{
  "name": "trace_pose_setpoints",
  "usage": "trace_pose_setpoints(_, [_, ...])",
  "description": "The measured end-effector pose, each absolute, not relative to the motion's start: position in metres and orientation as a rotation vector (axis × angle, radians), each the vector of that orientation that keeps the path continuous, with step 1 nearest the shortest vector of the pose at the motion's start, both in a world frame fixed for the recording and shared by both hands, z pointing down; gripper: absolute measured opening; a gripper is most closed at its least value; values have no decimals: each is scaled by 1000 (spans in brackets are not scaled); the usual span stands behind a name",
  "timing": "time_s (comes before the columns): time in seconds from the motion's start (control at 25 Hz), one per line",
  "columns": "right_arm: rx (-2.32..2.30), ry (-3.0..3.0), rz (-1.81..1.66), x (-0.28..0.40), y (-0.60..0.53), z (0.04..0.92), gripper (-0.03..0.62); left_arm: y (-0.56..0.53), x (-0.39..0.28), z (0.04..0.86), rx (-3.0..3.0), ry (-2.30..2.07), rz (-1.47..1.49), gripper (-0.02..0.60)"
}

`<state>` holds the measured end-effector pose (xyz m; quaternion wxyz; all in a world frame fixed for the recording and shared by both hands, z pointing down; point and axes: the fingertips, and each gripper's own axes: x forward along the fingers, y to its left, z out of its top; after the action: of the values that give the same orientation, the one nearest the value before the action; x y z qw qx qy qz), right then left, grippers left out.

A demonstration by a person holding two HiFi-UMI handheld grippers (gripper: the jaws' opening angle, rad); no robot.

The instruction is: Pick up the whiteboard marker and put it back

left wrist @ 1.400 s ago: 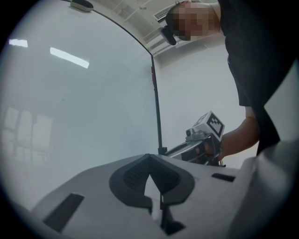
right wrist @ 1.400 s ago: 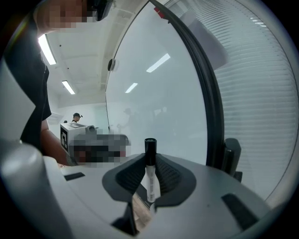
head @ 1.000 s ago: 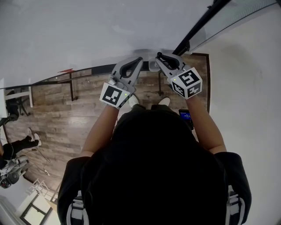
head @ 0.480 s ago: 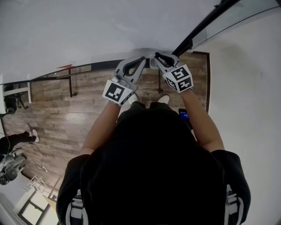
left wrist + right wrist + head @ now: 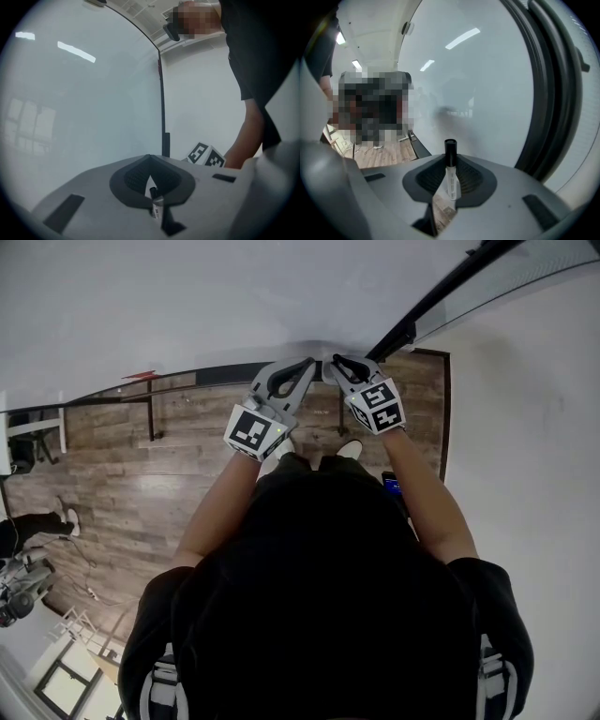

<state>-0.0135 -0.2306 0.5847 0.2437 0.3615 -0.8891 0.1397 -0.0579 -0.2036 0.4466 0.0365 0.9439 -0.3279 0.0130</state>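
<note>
right tongs (image 5: 450,161): clamped on the marker (image 5: 451,180), which stands in the slit between the pads

marker place: in the right tongs only, off any surface, up in front of the board (image 5: 487,93)

marker axis: runs along the line the right tongs point, so lengthwise out of the slit, not across it

marker pointing: black cap (image 5: 450,146) leads and sticks out past the tips toward the board; labelled white barrel trails back into the pads

left tongs (image 5: 149,159): tips drawn together; a short, dark-tipped second pen (image 5: 155,208) sits low in the slit and looks pinched, too small to be sure what it is

tongs to each other: side by side in the head view, tips angled in toward one another, near but seemingly not touching

nearer hand: right, since it already carries the marker; left only flanks it

board: fills the view ahead of both tongs, black frame (image 5: 553,93) just right of the right tongs

ledge (image 5: 187,385): dark rail along the board's lower edge, running left from the tongs; likely the put-back spot, though no free slot shows

key relation: marker lies cap-first toward the board while the ledge runs sideways, so I judge the barrel must be swung parallel to the ledge before release

floor (image 5: 122,484): wood, well below
</note>
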Motion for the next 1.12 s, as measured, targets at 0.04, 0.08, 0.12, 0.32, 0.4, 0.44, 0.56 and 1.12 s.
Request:
trace_pose_setpoints(0.04, [980, -2420, 391, -14, -230, 588, 63, -203, -57, 448, 2897, -1003, 47, 3])
trace_pose_setpoints(0.08, [971, -2411, 402, -14, -229, 592, 63, -203, -56, 449, 2896, -1004, 52, 3])
trace_pose_setpoints(0.12, [959, -2401, 413, -15, -229, 596, 63, -204, -57, 450, 2894, -1007, 52, 3])
trace_pose_setpoints(0.32, [923, -2372, 459, -16, -228, 610, 63, -203, -58, 457, 2872, -1005, 80, 3])
trace_pose_setpoints(0.4, [918, -2369, 469, -15, -228, 611, 64, -203, -60, 458, 2867, -1010, 75, 3])
trace_pose_setpoints(0.44, [914, -2366, 472, -15, -229, 612, 64, -204, -60, 457, 2868, -1014, 72, 3])
trace_pose_setpoints(0.56, [905, -2352, 469, -14, -231, 615, 72, -204, -61, 455, 2872, -1022, 71, 3])
trace_pose_setpoints(1.12, [970, -2412, 503, -4, -231, 589, 84, -206, -66, 456, 2866, -1040, 87, 3])
